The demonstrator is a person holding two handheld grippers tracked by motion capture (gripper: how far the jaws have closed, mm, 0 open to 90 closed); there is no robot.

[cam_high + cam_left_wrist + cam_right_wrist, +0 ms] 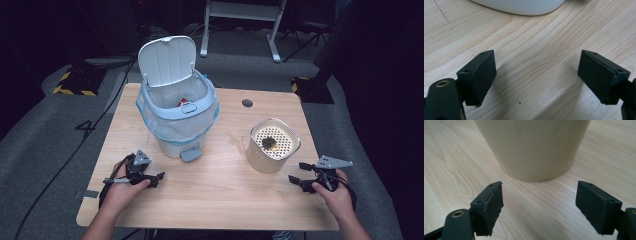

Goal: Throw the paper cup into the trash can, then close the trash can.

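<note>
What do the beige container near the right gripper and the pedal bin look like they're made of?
The beige container looks like matte plastic: smooth, even walls without grain, though coated metal is possible. Its perforated insert seems moulded plastic too. The pedal bin looks like semi-gloss white plastic, lined with a thin, translucent bluish bag.

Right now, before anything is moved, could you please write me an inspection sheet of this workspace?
Surface: light wooden table, with a dark round hole near the far edge.
Job's things: white pedal bin with its lid up, a bluish liner and something red inside; beige cup with a perforated insert holding a dark scrap.
Clutter: nothing seen on the table.
Grippers: left gripper open, low over bare wood in front of the bin; right gripper open, beside the cup, not touching it.
Cables: a black cable runs over the floor at left.
Surroundings: grey carpet, a white stand frame behind the table, yellow-black striped bases.
</note>
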